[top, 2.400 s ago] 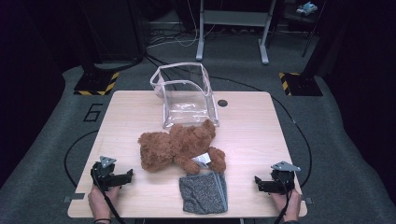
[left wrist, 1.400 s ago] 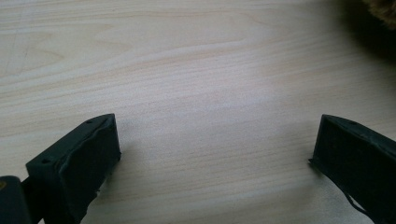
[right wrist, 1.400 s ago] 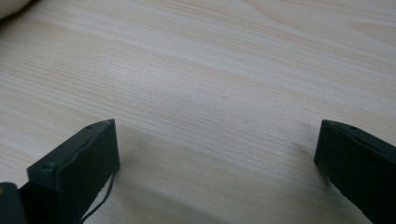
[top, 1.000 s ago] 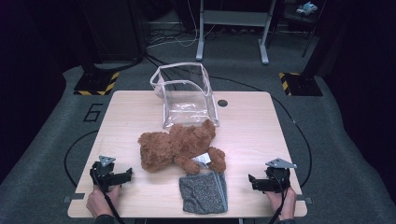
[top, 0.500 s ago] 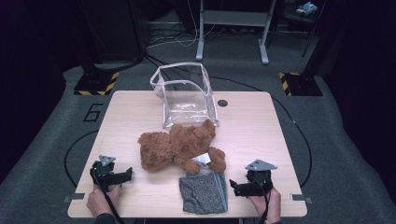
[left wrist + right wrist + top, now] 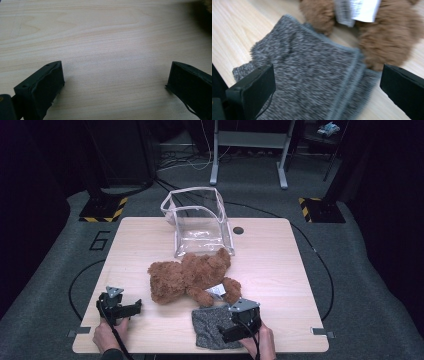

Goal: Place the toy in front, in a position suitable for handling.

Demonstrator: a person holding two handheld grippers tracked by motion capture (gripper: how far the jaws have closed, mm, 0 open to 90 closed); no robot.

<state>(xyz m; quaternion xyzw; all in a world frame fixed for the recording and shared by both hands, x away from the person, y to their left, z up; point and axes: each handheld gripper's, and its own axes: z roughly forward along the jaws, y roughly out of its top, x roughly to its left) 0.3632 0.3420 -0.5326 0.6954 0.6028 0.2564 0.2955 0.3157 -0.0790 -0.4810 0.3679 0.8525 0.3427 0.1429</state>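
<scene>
A brown teddy bear (image 6: 192, 276) lay mid-counter (image 6: 280, 265), just in front of a clear plastic bag (image 6: 197, 220). A grey knitted cloth (image 6: 212, 327) lay at the near edge, the right gripper (image 6: 239, 324) over it. The left gripper (image 6: 122, 309) rested well apart, at the near left.

Brown teddy bear (image 6: 187, 275) with white tag (image 6: 359, 8) — speckled grey, seemingly knitted cloth (image 6: 312, 75); black tongs (image 6: 324, 92).

Right gripper (image 6: 227, 332) is travelling leftward along the table's near edge, from open wood at the far right to a position above the grey knitted cloth (image 6: 212, 327). Its jaws are standing wide apart, apparently just over the fabric; contact cannot be judged.
</scene>
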